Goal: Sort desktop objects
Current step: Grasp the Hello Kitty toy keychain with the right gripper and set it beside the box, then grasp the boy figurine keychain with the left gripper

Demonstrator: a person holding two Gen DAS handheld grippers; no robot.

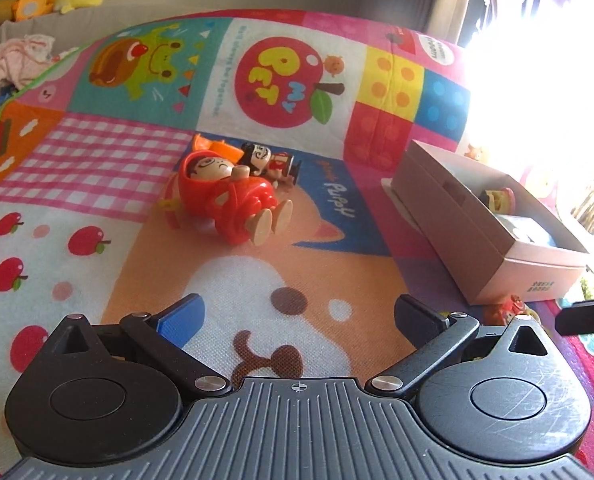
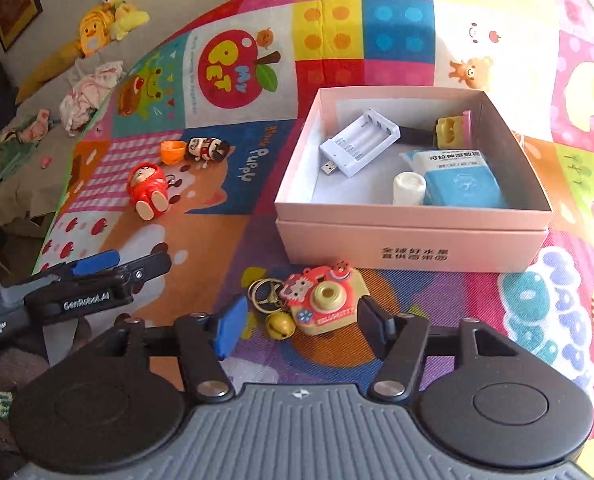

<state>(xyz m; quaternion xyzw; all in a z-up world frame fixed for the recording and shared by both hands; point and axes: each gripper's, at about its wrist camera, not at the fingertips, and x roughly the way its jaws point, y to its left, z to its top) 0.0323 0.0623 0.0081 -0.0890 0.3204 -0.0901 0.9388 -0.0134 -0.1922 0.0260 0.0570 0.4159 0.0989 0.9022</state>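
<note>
Box (image 2: pixel 413 236) right on mat (image 2: pixel 377 40); camera keychain (image 2: pixel 329 300) near it; hooded doll (image 2: pixel 147 188) and small figure (image 2: pixel 209 148) far left

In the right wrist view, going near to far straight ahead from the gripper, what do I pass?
right gripper → camera keychain → pink box front wall → blue wet-wipes pack → white battery charger

Mat (image 2: pixel 397 8): multicolour patchwork w/ pink check, red apples, cartoon animals. Box (image 2: pixel 409 246) pale pink; doll (image 2: pixel 147 186) red; toy camera (image 2: pixel 327 300) red/cream.
</note>
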